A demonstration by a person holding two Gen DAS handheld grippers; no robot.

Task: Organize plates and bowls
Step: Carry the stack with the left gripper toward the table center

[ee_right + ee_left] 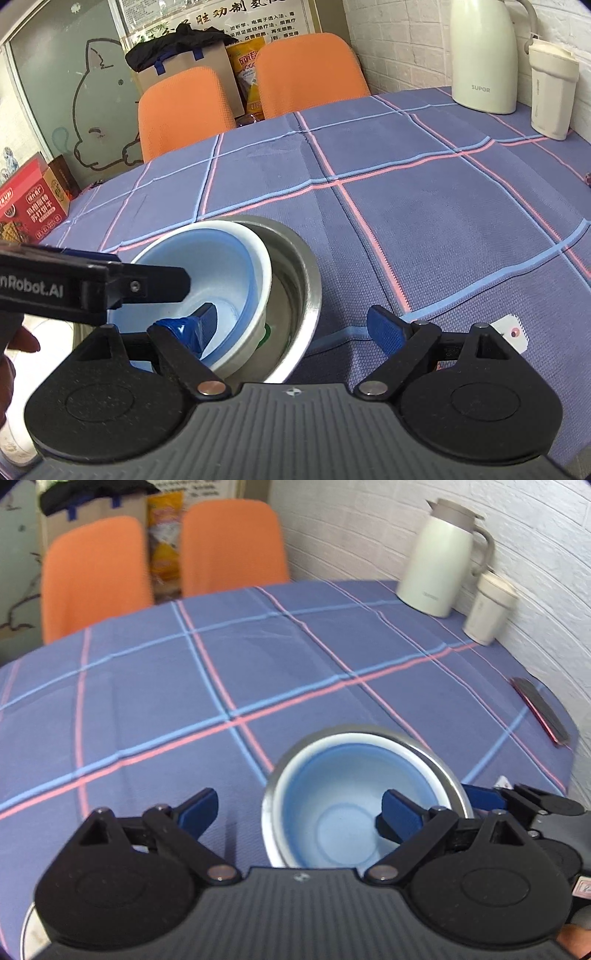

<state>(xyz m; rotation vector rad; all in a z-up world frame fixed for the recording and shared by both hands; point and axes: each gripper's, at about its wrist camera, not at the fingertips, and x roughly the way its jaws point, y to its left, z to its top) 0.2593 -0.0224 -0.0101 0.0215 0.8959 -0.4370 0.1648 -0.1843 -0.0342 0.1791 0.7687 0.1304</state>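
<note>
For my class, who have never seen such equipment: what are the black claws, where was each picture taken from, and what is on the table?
They are two hand-held grippers, each with a camera looking along its fingers. The upper picture is from the left gripper, the lower from the right gripper. Both are open and hold nothing. Each has one blue-padded finger inside the blue bowl, which sits tilted in a steel bowl on a checked tablecloth. At the back stand a cream thermos jug and a lidded cup.

Blue-lined white bowl (207, 266) nested tilted inside steel bowl (299, 273)
</note>
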